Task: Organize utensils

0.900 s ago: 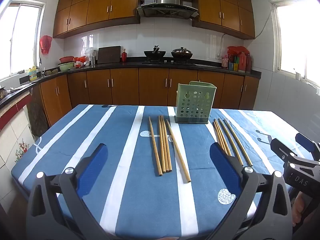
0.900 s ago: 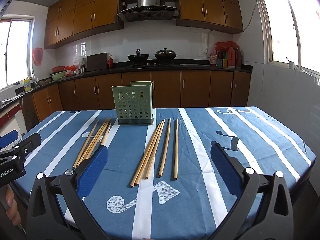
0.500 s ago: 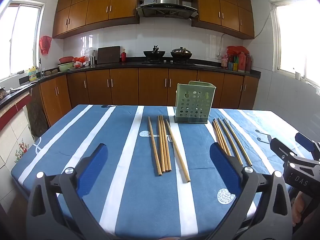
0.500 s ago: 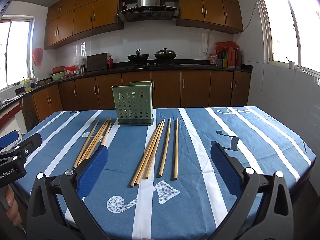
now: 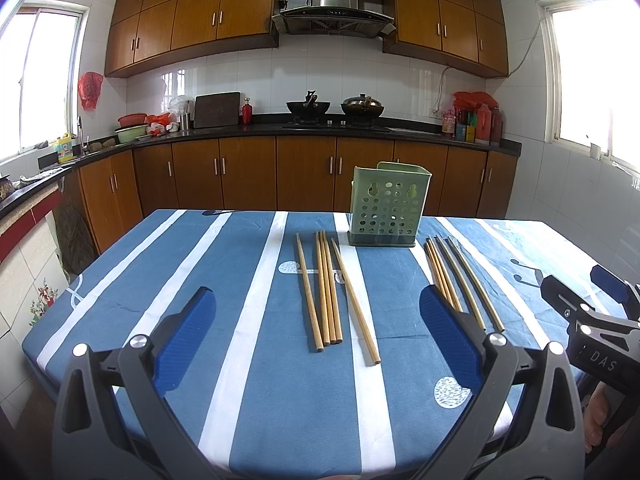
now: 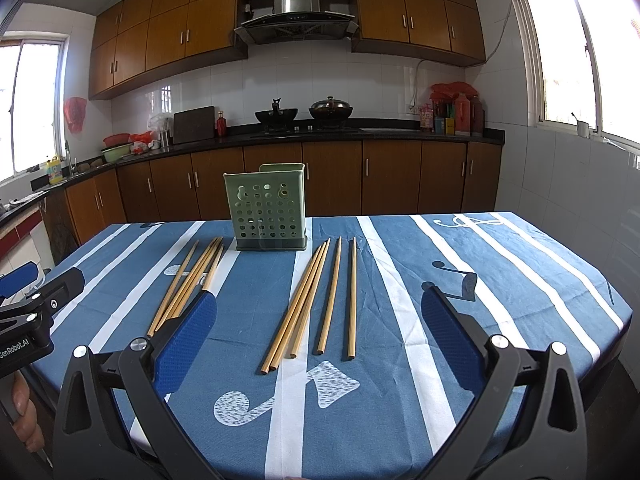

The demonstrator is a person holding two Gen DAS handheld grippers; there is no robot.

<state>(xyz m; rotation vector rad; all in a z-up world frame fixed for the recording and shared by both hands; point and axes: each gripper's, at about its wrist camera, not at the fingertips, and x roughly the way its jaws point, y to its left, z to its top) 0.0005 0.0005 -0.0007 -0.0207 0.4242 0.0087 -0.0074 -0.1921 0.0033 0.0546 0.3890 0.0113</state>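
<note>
Wooden chopsticks (image 5: 326, 290) lie before green holder (image 5: 387, 205), grippers empty

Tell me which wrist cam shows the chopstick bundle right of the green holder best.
Right wrist. That chopstick bundle lies centered between the open tongs, every stick visible end to end. In the left wrist view the same bundle sits off to the right, its near ends partly hidden behind the blue pad. The green holder is clear in both.

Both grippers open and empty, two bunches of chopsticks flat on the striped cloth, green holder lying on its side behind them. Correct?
One thing is off: the green holder stands upright, as both wrist views show. The rest holds: the left gripper and right gripper are open and empty, and both chopstick bunches lie flat on the striped cloth.
</note>
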